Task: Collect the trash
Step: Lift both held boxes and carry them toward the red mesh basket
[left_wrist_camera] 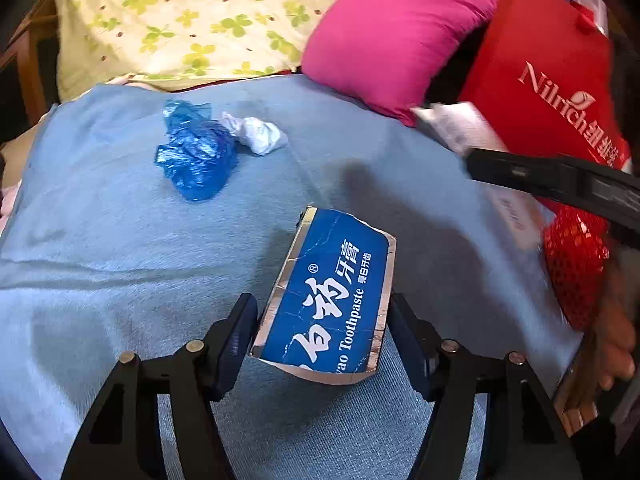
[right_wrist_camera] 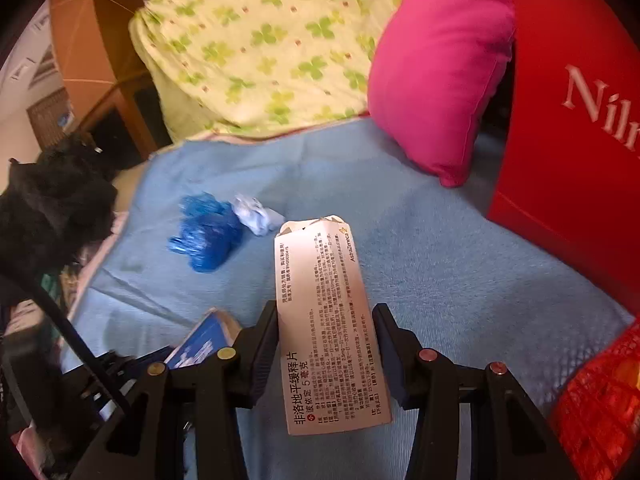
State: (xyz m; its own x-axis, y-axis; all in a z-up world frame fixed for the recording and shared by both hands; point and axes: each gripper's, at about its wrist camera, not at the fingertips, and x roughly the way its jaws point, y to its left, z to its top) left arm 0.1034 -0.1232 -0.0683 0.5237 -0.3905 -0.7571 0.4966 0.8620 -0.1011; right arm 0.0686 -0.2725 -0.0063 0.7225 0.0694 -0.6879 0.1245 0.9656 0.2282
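Carrying step: our left gripper (left_wrist_camera: 322, 336) clamps the toothpaste box (left_wrist_camera: 334, 292) at lower centre; our right gripper (right_wrist_camera: 326, 342) clamps the medicine box (right_wrist_camera: 328, 320). Next, we judge, both go into the red bag (right_wrist_camera: 568, 128), upper right.

Bedroom — quilt (left_wrist_camera: 180, 20), pillow (left_wrist_camera: 392, 40)

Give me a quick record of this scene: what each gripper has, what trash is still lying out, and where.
surface: blue blanket
left gripper: toothpaste box between its fingers
right gripper: shut on white medicine box
loose trash: blue plastic wad and crumpled white paper, touching, lying on the blanket
nearby: pink pillow, red bag, clover-print quilt
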